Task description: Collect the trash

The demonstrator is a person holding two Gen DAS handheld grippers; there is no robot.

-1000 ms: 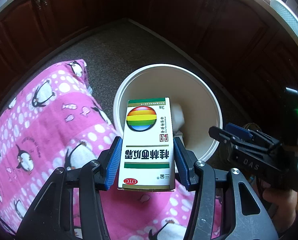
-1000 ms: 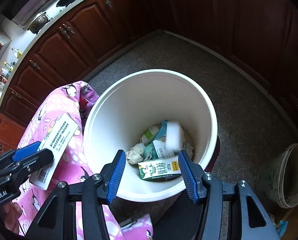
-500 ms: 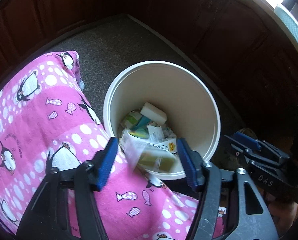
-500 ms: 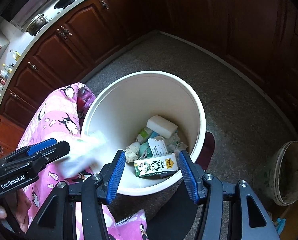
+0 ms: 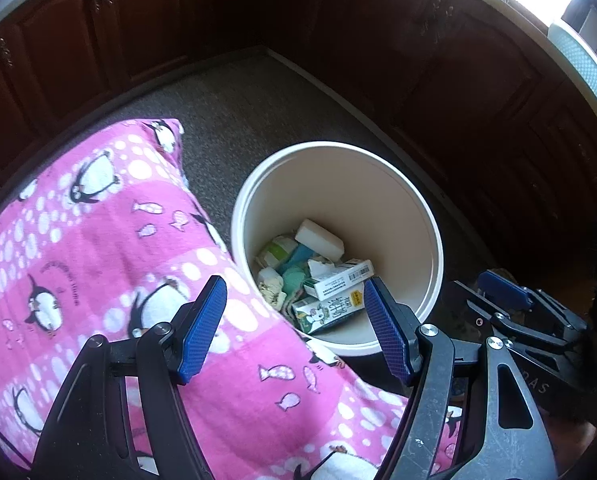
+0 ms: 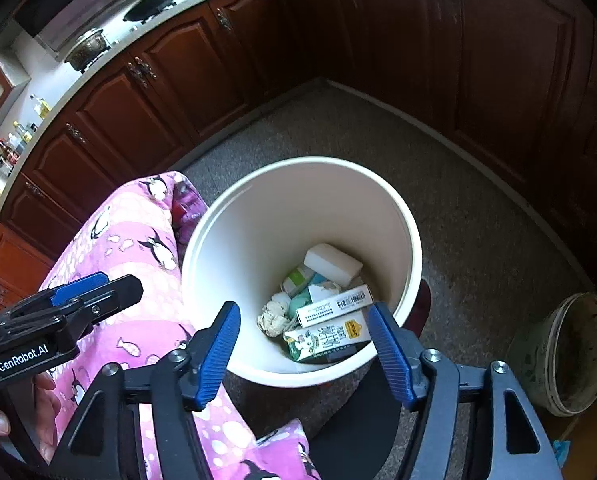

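A white bin (image 5: 426, 216) stands on the floor and also shows in the right wrist view (image 6: 410, 232). Inside lie the white medicine box (image 5: 338, 280) (image 6: 332, 306), a green milk carton (image 5: 328, 310) (image 6: 326, 338), a white sponge block (image 5: 319, 239) (image 6: 332, 264) and crumpled paper (image 6: 272, 316). My left gripper (image 5: 294, 328) is open and empty above the bin's near rim. My right gripper (image 6: 304, 352) is open and empty over the bin's near side. Each gripper shows at the edge of the other's view.
A pink penguin-print cloth (image 5: 98, 248) (image 6: 130, 264) covers the surface left of the bin. Dark wood cabinets (image 6: 146, 112) ring the speckled floor (image 6: 478, 208). A dirty old bucket (image 6: 566, 356) stands at the right.
My left gripper opened and let go of the medicine box, which fell into the bin and now lies on the trash. The right gripper stayed open and nearly still.
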